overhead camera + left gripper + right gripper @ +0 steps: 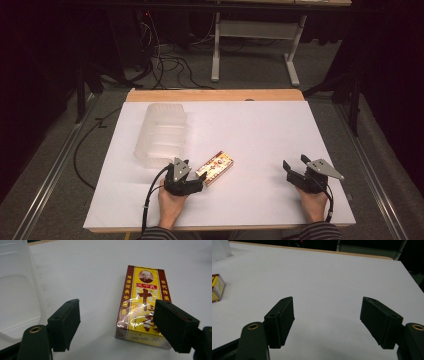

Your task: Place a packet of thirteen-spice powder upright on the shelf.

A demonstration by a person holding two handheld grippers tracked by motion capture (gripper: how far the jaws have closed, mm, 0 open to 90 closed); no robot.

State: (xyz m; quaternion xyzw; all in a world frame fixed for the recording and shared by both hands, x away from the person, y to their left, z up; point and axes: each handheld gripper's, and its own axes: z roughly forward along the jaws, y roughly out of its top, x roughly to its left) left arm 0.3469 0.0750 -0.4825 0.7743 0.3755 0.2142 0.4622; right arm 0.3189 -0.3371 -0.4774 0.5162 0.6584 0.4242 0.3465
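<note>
A yellow and red-brown box [215, 167] with printed characters lies flat on the white tabletop [260, 125], left of centre near the front. My left gripper [195, 172] sits just at the box's near-left end, open. In the left gripper view the box [143, 302] lies ahead and to the right, and the right jaw stands in front of its near corner while the left jaw is over bare table; my left gripper [116, 303] holds nothing. My right gripper [296, 164] rests at the front right, open and empty [327, 300], and the box [217, 287] lies far to its left.
A clear ribbed plastic container [160, 135] lies on its side at the table's left, just behind the left gripper; its wall [17, 290] is close on that gripper's left. Beyond the far wooden edge [215, 95] are a metal stand [255, 30] and floor cables.
</note>
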